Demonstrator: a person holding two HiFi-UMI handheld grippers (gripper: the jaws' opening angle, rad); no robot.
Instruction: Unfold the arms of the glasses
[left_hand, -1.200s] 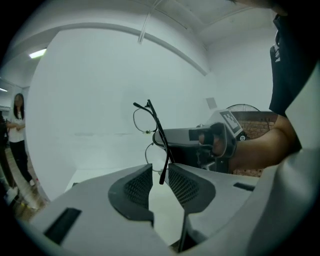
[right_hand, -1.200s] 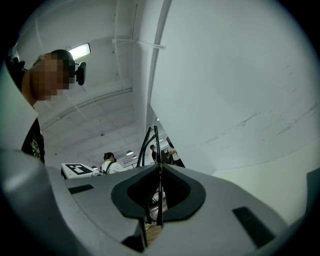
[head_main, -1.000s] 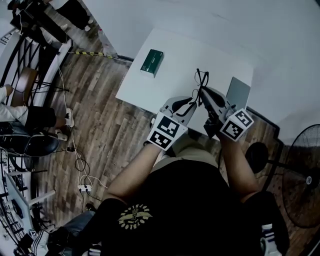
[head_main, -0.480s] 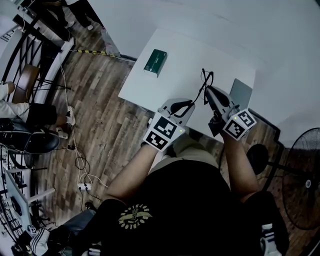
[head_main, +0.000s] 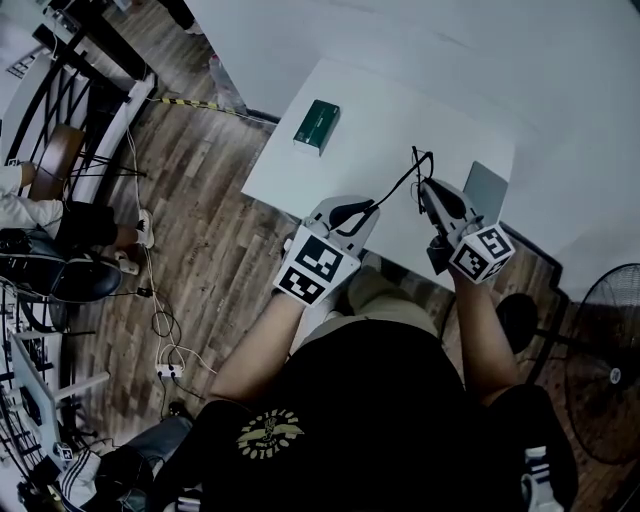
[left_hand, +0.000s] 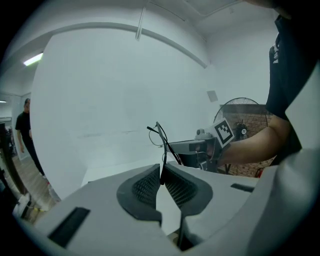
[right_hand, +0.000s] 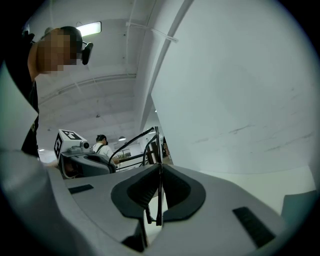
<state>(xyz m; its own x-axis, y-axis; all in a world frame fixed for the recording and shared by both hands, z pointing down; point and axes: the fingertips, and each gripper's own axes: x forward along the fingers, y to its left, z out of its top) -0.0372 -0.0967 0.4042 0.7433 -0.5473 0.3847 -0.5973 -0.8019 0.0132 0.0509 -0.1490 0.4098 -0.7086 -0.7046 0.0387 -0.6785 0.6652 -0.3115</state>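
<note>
White table (head_main: 380, 120), glasses (head_main: 419, 166) above it, left gripper (head_main: 372, 207) pinching one arm's tip, right gripper (head_main: 425, 189) clamped on the frame.

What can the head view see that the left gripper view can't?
Only the head view shows the green box, the wooden floor and the person's own arms from above. Only the left gripper view shows the left claw up close, its pads shut on a thin black arm of the glasses, plus a person standing at the far left. Both show the glasses, the right claw and the fan.
</note>
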